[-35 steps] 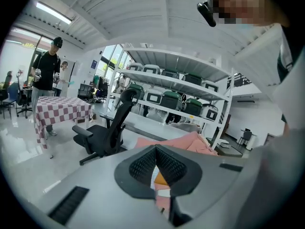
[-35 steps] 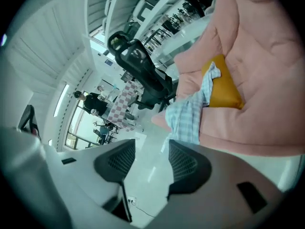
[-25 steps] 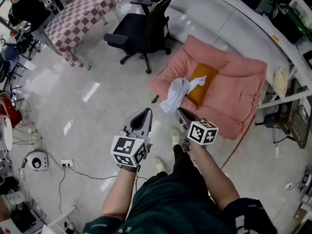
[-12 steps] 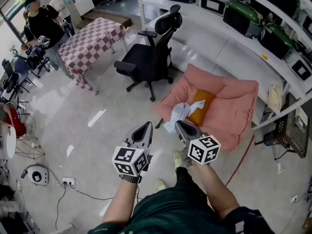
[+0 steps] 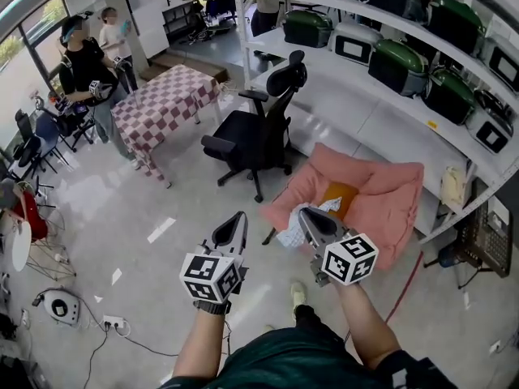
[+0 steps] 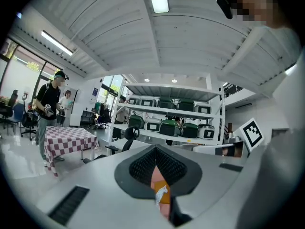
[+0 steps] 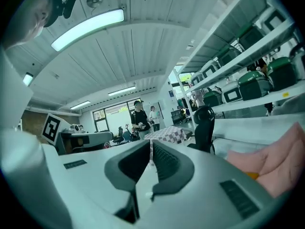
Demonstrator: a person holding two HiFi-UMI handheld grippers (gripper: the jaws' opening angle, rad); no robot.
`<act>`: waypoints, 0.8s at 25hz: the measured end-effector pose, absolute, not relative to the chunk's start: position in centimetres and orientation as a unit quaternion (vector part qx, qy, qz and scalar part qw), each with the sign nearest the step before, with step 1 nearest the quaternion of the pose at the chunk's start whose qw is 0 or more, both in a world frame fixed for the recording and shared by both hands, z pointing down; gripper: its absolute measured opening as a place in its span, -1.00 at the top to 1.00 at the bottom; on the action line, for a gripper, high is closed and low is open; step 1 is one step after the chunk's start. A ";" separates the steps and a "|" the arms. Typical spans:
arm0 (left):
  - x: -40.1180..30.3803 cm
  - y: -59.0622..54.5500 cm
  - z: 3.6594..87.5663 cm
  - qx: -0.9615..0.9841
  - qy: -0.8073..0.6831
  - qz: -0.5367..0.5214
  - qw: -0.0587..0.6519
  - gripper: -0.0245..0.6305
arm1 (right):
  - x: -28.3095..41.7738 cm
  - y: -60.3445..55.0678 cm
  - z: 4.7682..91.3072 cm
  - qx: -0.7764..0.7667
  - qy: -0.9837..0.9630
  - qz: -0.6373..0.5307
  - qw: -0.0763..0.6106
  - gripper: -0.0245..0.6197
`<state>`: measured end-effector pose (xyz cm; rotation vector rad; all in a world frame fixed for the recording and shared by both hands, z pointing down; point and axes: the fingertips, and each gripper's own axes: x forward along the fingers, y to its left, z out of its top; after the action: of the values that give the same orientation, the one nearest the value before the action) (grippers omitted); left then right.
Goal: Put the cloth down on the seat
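A white and blue checked cloth (image 5: 293,232) lies crumpled on the front of the pink cushioned seat (image 5: 381,197), beside an orange pillow (image 5: 339,194). My right gripper (image 5: 306,215) hangs in the air in front of the seat, shut and empty, and it covers part of the cloth in the head view. The left gripper (image 5: 238,220) floats to its left over the floor, also shut with nothing in it. Through a thin slit between the left gripper's (image 6: 156,149) jaws I see the cloth (image 6: 161,193) and the seat (image 6: 156,176). The right gripper (image 7: 151,144) points past the seat (image 7: 281,161).
A black office chair (image 5: 258,132) stands just left of the seat. A checked table (image 5: 166,104) and two people (image 5: 81,55) are at the back left. Shelves with green-lidded appliances (image 5: 389,55) run behind the seat. A power strip and cables (image 5: 105,322) lie on the floor.
Both grippers have pulled back and up from the seat, and the view has lifted to take in more of the room. The cloth stays on the seat.
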<state>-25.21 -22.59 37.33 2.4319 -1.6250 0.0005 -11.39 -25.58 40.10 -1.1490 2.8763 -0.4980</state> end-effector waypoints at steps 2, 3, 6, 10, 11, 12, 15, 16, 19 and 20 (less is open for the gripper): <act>-25.5 -22.3 36.2 0.827 -0.552 -0.001 0.103 0.91 | -11.0 -25.5 38.6 -0.368 0.918 -0.146 0.006 0.87; -25.7 -22.3 35.6 0.828 -0.551 -0.001 0.100 0.91 | -10.8 -25.6 37.8 -0.369 0.919 -0.139 0.009 0.87; -26.6 -21.9 33.7 0.831 -0.550 -0.002 0.087 0.91 | -10.4 -25.6 35.7 -0.375 0.919 -0.120 0.020 0.87; -27.8 -20.9 31.2 0.828 -0.557 -0.010 0.060 0.91 | -9.8 -25.1 33.2 -0.381 0.919 -0.097 0.036 0.88; -28.0 -20.6 30.6 0.827 -0.559 -0.010 0.052 0.91 | -9.7 -25.0 32.6 -0.382 0.919 -0.092 0.040 0.88; -28.1 -20.5 30.1 0.827 -0.560 -0.010 0.046 0.91 | -9.6 -24.9 32.1 -0.382 0.919 -0.087 0.043 0.88; -28.1 -20.0 29.0 0.827 -0.561 -0.013 0.033 0.91 | -9.6 -24.5 30.9 -0.381 0.920 -0.076 0.049 0.89; -28.1 -19.9 28.7 0.828 -0.560 -0.015 0.030 0.91 | -9.6 -24.4 30.6 -0.381 0.920 -0.074 0.050 0.89; -28.2 -19.7 28.1 0.828 -0.560 -0.016 0.025 0.91 | -9.8 -24.2 30.2 -0.384 0.920 -0.067 0.050 0.90; -28.3 -19.7 28.1 0.828 -0.560 -0.015 0.024 0.91 | -9.8 -24.2 30.2 -0.385 0.919 -0.065 0.049 0.90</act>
<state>-28.26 -19.67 28.06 2.5622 -1.7341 -0.0478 -9.84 -24.19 30.24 -1.1745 2.8017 -0.1985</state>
